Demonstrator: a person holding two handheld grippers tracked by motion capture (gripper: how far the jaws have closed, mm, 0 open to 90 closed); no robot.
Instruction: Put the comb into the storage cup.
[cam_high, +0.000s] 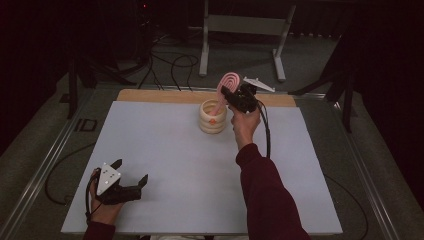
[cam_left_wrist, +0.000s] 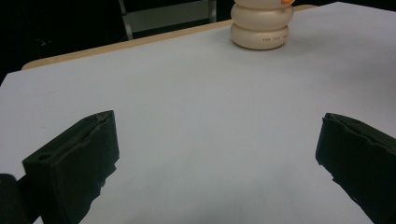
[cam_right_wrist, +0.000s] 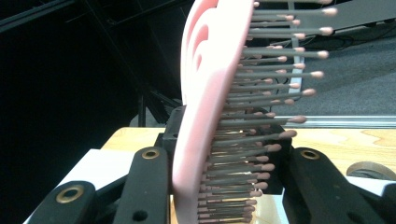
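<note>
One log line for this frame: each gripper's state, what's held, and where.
right gripper: shut on pink hairbrush, handle down in cream ribbed holder | left gripper: open, empty, near table front-left corner

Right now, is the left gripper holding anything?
No, the left gripper has its jaws spread wide apart over the bare white table, with nothing between them.

Table: wooden top, tan strip exposed along far edge. White sheet covers rest of top, flat. Cream ribbed holder stands upright on sheet near far edge, about mid-width. Grey floor around table, cables lying on it.
</note>
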